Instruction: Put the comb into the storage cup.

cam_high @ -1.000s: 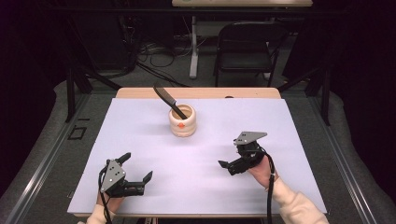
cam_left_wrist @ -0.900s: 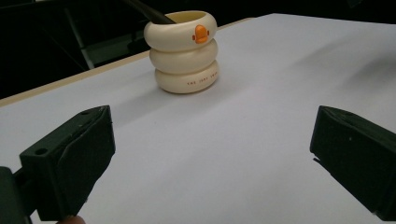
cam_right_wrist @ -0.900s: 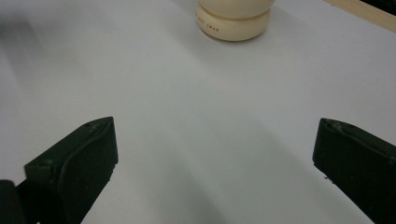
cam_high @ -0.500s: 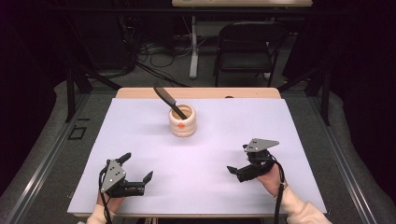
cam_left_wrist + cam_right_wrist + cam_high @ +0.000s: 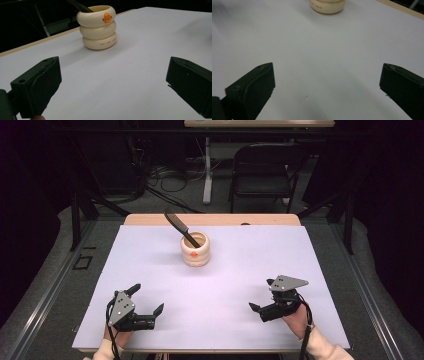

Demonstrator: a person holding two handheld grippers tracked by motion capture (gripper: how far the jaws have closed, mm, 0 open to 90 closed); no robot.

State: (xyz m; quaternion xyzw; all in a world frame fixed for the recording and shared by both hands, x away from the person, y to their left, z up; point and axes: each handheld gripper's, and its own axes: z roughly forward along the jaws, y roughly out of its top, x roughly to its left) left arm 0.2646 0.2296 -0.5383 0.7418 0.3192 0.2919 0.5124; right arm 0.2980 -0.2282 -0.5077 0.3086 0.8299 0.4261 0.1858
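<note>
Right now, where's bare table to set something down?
Free: the wide stretch between the left gripper and right gripper, up to the cream holder; also both sides of the holder. Only crowded spot: the holder itself, with a black utensil leaning out toward the far-left.

Overhead plus two low tabletop views

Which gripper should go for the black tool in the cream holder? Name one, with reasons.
Probably left. The left gripper, jaws open, faces the cream holder squarely; the black tool leans toward its side. The right gripper, also open, has the holder at its view's top edge.
</note>
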